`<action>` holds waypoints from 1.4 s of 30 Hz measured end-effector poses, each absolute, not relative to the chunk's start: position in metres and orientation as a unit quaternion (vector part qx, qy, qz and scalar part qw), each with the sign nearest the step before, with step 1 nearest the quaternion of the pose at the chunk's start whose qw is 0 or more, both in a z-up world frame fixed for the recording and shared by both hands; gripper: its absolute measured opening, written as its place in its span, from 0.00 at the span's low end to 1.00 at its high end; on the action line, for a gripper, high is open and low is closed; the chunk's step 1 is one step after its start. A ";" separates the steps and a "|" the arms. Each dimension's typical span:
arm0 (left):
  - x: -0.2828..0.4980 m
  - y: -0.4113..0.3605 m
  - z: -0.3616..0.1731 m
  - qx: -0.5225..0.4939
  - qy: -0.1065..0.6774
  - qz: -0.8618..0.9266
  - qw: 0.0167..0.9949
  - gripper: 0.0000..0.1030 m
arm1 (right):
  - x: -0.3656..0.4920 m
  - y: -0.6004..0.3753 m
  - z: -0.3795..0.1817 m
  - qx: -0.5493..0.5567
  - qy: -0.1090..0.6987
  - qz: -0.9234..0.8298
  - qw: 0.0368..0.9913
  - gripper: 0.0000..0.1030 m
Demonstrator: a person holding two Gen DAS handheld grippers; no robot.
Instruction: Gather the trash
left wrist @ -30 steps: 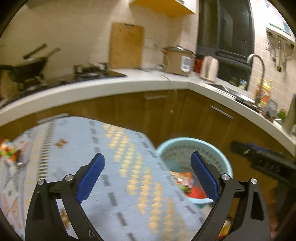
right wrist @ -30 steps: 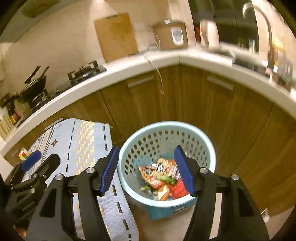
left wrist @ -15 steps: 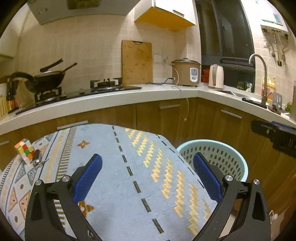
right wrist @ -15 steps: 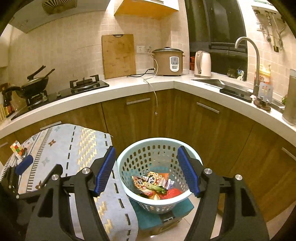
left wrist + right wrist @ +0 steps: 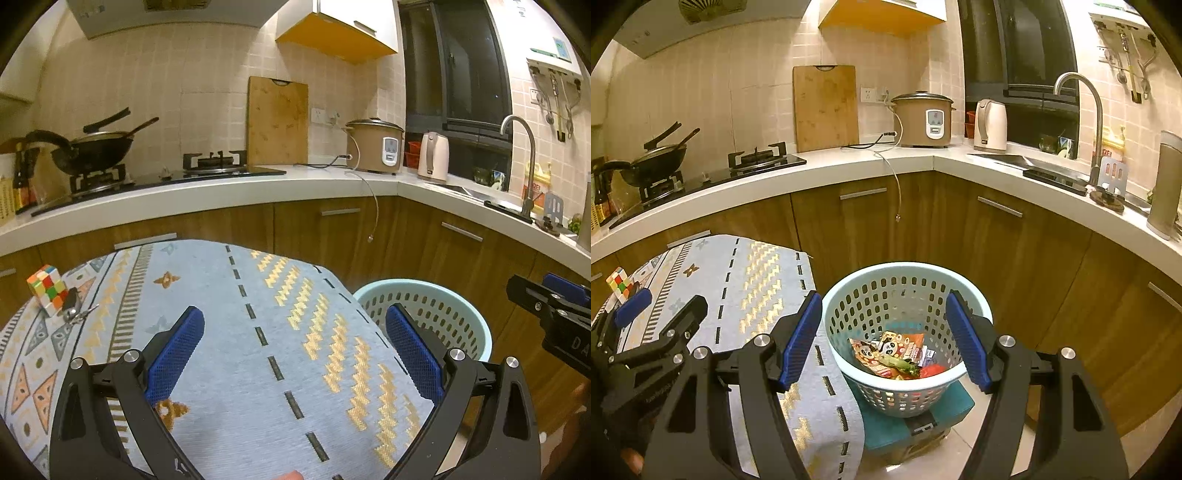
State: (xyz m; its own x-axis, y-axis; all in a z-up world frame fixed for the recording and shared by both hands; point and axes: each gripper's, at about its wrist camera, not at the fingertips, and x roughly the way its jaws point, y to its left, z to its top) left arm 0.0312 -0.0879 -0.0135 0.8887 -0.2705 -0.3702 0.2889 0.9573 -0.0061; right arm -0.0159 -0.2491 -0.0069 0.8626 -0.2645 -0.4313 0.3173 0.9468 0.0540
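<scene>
Right wrist view: the right gripper hangs spread and empty over a pale blue basket holding snack wrappers, beside a cloth-covered counter above which the left gripper hovers equally spread, near a puzzle cube

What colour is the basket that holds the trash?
Pale turquoise basket, with oval holes; clearest in the right wrist view.
</scene>
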 end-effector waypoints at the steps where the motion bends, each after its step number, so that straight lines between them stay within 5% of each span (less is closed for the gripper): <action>1: 0.031 -0.088 -0.013 0.025 0.186 -0.144 0.972 0.93 | -0.017 -0.249 -0.007 0.060 0.212 -0.152 0.963 0.64; 42: 0.023 -0.094 -0.012 0.054 0.176 -0.139 0.973 0.93 | -0.027 -0.247 -0.003 0.040 0.184 -0.176 0.966 0.75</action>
State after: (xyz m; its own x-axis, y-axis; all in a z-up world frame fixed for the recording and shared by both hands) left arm 0.0228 -0.0937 -0.0122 0.8995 -0.2511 -0.3576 0.2892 0.9556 0.0564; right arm -0.0269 -0.2472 -0.0030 0.8708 -0.3250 -0.3690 0.3547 0.9349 0.0135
